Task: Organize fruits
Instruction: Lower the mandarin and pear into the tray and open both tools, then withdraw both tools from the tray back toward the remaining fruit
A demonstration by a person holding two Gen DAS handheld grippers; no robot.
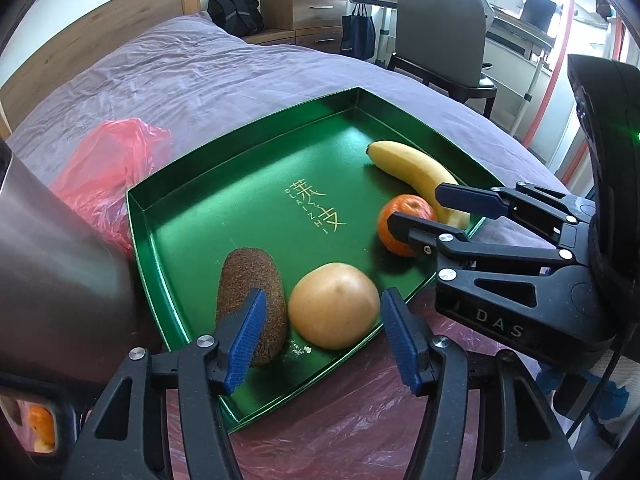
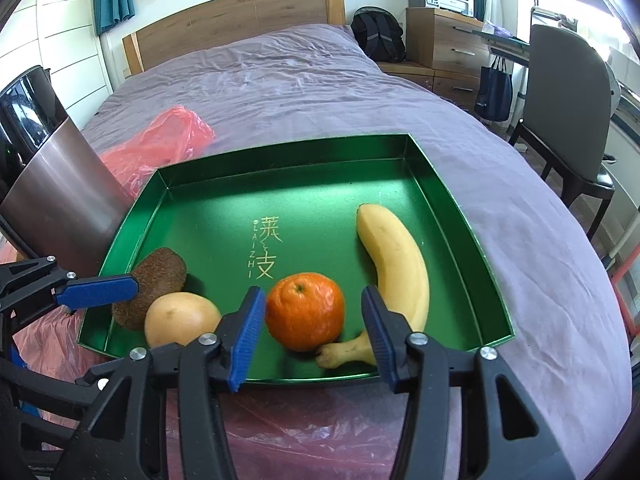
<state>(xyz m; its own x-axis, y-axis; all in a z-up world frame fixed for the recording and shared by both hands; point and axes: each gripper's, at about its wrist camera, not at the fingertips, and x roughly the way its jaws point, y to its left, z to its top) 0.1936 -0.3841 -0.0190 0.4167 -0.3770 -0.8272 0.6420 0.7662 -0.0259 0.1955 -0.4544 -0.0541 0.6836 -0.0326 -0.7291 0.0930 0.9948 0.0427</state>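
A green tray [image 1: 248, 184] [image 2: 304, 172] lies on the bed and holds a kiwi [image 1: 250, 300] [image 2: 158, 280], a yellow round fruit [image 1: 334, 306] [image 2: 180, 320], an orange [image 1: 404, 220] [image 2: 306, 312] and a banana [image 1: 416, 172] [image 2: 396, 272]. My left gripper [image 1: 324, 344] is open and empty, its jaws standing either side of the yellow fruit. My right gripper [image 2: 312, 336] is open and empty, its jaws either side of the orange without gripping it; it also shows in the left wrist view [image 1: 416, 210].
A red plastic bag [image 1: 108, 172] [image 2: 160, 148] lies left of the tray on the purple bedsheet [image 2: 320, 88]. Clear pinkish plastic [image 2: 304, 432] covers the bed in front. A chair [image 2: 568, 120], drawers and a backpack [image 2: 378, 34] stand to the right.
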